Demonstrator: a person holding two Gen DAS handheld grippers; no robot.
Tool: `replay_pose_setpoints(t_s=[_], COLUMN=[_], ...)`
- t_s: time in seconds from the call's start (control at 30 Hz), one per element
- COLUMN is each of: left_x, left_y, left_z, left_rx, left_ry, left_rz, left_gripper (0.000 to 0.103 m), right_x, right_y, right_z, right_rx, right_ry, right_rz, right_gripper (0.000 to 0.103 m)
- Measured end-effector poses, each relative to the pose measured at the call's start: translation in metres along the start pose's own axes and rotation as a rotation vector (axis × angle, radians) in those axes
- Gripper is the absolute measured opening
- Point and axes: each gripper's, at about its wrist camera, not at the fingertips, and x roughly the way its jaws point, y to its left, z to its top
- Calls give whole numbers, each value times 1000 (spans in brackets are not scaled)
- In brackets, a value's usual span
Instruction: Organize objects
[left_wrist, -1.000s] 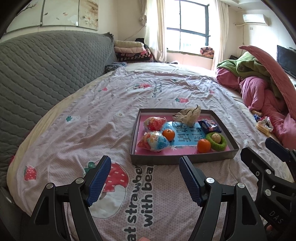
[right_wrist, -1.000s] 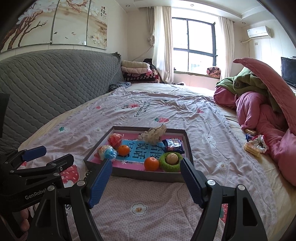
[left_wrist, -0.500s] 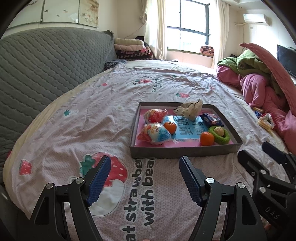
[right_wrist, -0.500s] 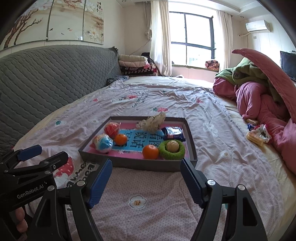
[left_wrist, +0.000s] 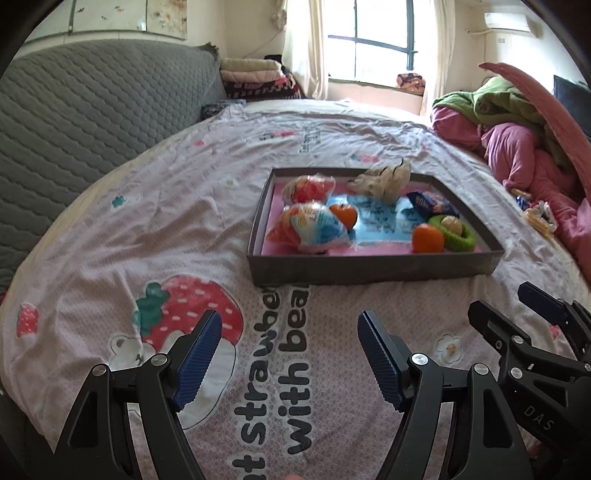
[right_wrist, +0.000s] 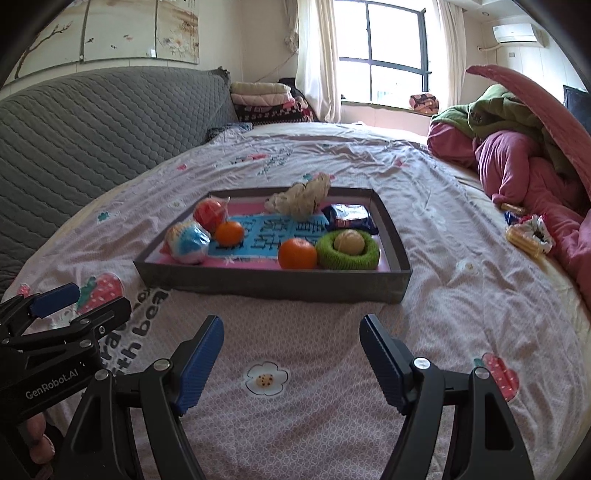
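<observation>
Seen from the left wrist, the left tool (left_wrist: 289, 353) hung wide open and empty above the bed (left_wrist: 110, 236), the grey tray (left_wrist: 369, 267) of oranges and snacks lying ahead, slightly right. From the right wrist, the right tool (right_wrist: 291, 356) gaped equally empty, the tray (right_wrist: 273, 286) straight ahead, apart.
</observation>
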Motion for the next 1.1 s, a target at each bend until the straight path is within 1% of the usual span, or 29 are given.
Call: replay_pose_setpoints(t_s=[0.17, 0.53, 0.77, 1.1], left_x=[13, 27, 30, 24], left_y=[0, -1, -2, -9], left_z=[-5, -10, -12, -18], left_rx=[8, 7, 4, 16], left_ry=[24, 41, 42, 2], left_rz=[18, 30, 20, -22], left_gripper=[77, 77, 77, 77], right_x=[10, 22, 20, 15], right_y=[-2, -3, -6, -14], right_z=[-5, -15, -17, -28], right_rx=[6, 4, 3, 15], right_ry=[22, 48, 19, -26], right_rz=[3, 8, -2, -16], right_gripper=[75, 75, 75, 75])
